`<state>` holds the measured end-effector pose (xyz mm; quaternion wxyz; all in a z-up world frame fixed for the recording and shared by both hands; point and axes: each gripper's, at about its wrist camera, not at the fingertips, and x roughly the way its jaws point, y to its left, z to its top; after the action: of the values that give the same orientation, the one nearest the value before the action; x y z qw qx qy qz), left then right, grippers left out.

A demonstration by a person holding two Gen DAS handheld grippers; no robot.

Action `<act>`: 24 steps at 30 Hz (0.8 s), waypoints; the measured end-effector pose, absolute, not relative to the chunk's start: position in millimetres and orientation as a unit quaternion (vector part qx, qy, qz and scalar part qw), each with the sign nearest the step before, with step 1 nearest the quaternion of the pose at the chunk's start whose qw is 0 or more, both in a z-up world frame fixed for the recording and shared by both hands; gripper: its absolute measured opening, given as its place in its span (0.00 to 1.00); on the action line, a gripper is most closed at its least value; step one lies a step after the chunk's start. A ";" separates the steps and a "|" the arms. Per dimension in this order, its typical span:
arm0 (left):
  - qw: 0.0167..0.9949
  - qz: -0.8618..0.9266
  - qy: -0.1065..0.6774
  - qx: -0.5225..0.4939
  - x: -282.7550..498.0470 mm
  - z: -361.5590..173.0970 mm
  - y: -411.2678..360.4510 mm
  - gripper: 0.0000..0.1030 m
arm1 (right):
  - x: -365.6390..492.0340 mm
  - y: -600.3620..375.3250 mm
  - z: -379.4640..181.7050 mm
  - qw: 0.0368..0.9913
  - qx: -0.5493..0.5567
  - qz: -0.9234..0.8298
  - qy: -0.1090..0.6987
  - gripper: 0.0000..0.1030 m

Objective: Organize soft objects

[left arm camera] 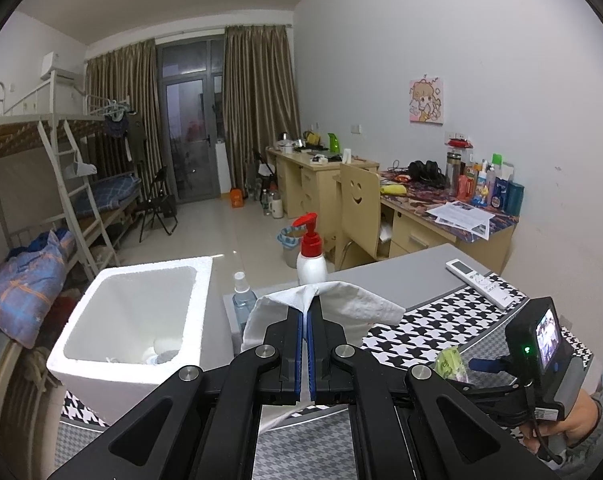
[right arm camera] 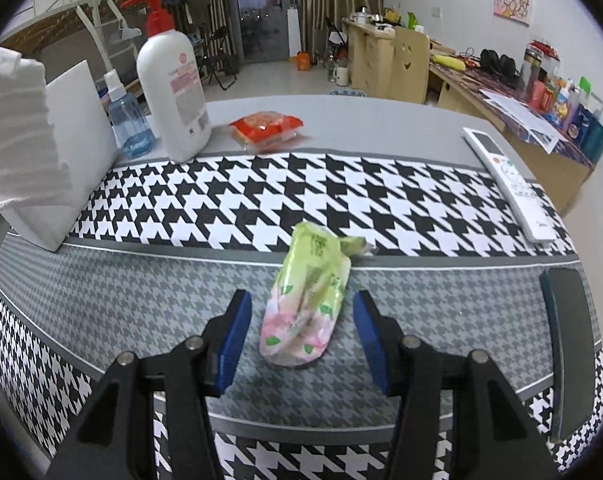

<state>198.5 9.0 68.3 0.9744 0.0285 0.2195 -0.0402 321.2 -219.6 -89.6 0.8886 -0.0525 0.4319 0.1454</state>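
While your left gripper is clamped on the white paper towel, lifted clear of the bench so it can drop into the foam box just to its left, your right gripper sits low and level, jaws spread around the green tissue pack. Beyond that lies the red packet.

The foam box holds items at its bottom corner, too obscured to identify. The left gripper hides the middle of the white tissue. The right wrist view's left edge crops the tissue. Label text on the lotion pump bottle is illegible.
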 end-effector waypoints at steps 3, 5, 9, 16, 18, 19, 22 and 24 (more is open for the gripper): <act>0.975 -0.038 0.218 0.028 197.4 68.7 9.7 0.02 | 320.7 -222.2 -86.8 0.891 -0.041 0.147 0.428 0.21; 0.975 -0.036 0.216 0.030 196.9 70.2 11.1 0.02 | 317.8 -222.2 -79.9 0.895 -0.038 0.151 0.418 0.20; 0.976 -0.034 0.214 0.032 196.7 74.3 11.2 0.02 | 309.8 -220.2 -58.0 0.906 -0.041 0.159 0.390 0.20; 0.977 -0.035 0.207 0.038 195.8 82.9 9.6 0.02 | 297.5 -211.8 -34.3 0.916 -0.049 0.178 0.357 0.20; 0.977 -0.036 0.205 0.038 195.5 85.2 9.2 0.02 | 293.8 -209.5 -28.9 0.917 -0.050 0.184 0.349 0.20; 0.977 -0.037 0.205 0.039 195.5 86.5 9.2 0.02 | 291.9 -207.7 -26.0 0.918 -0.052 0.188 0.345 0.20; 0.978 -0.037 0.203 0.041 194.8 89.5 9.3 0.02 | 288.4 -203.4 -18.1 0.921 -0.055 0.194 0.334 0.20; 0.978 -0.035 0.201 0.041 195.1 92.0 10.1 0.02 | 286.2 -200.7 -12.2 0.923 -0.055 0.198 0.325 0.20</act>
<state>195.1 10.1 92.0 0.9781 0.0411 0.2011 -0.0351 286.2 -200.7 -12.2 0.9229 -0.0554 0.3254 0.1982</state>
